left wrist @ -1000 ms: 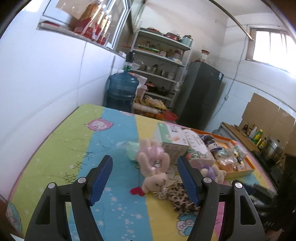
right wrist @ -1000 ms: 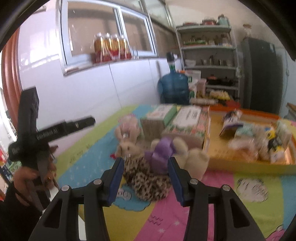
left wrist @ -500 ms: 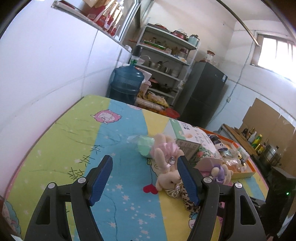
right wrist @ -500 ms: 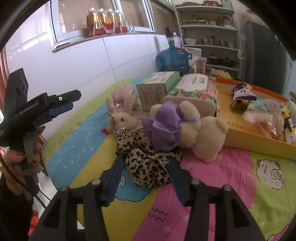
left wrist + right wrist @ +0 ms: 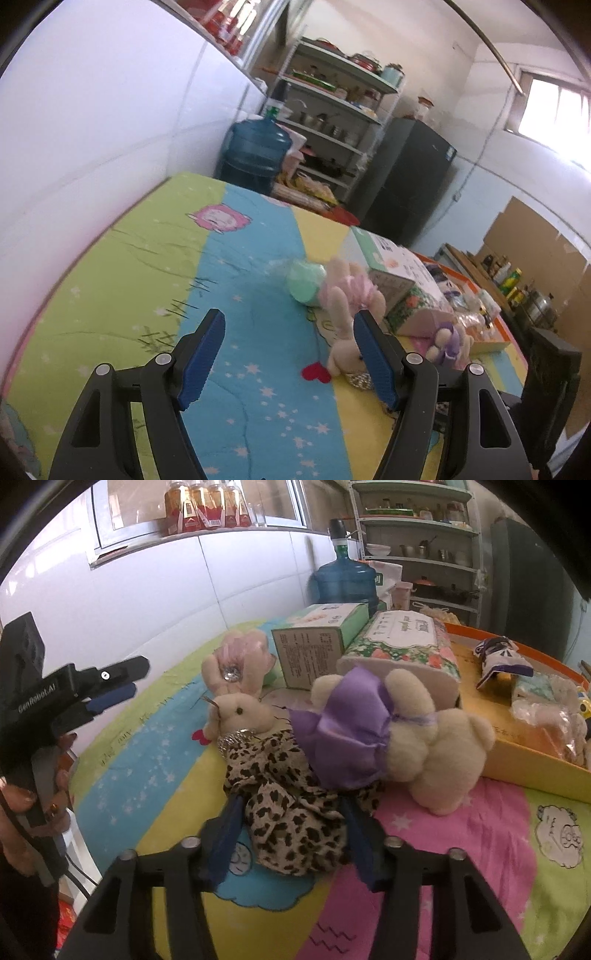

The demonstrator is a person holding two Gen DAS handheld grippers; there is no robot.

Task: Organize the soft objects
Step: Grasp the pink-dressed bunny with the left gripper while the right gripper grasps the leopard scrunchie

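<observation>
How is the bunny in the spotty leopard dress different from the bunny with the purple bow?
The leopard-dress bunny wears spotted fabric and a sparkly collar; the purple-bow bunny wears a shiny purple bow. The leopard-dress bunny's skirt lies between the right gripper fingers; the purple-bow bunny lies beyond them, by the orange tray. Both are cream plush.

Cream rabbit [image 5: 240, 710] in leopard-print dress [image 5: 291, 812]; cream bear [image 5: 439, 746] with purple bow [image 5: 347, 731]; striped green, blue, yellow, pink cloth [image 5: 424, 878]; orange tray [image 5: 535, 771].
</observation>
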